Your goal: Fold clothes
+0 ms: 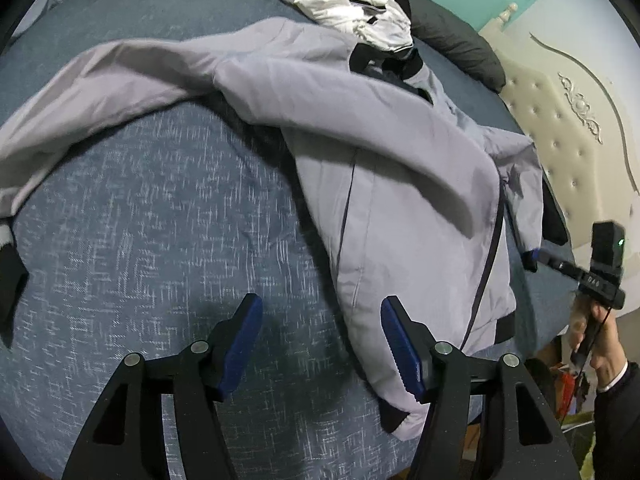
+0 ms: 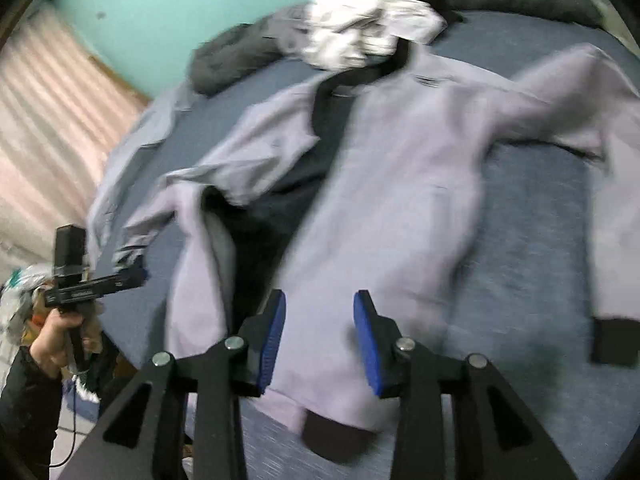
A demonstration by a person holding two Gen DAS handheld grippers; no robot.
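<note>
**Jacket spread on the bed, both claws released**

A pale grey jacket lies spread on the blue bed, its collar towards a heap of white and grey clothes. One sleeve is laid slantwise over the jacket's front, and its black cuff lies at the hem end. The left gripper hangs just beside the jacket, released, with only bedcover between its blue pads. The right gripper hangs over the jacket's lower part, jaws apart, gripping nothing.
</note>
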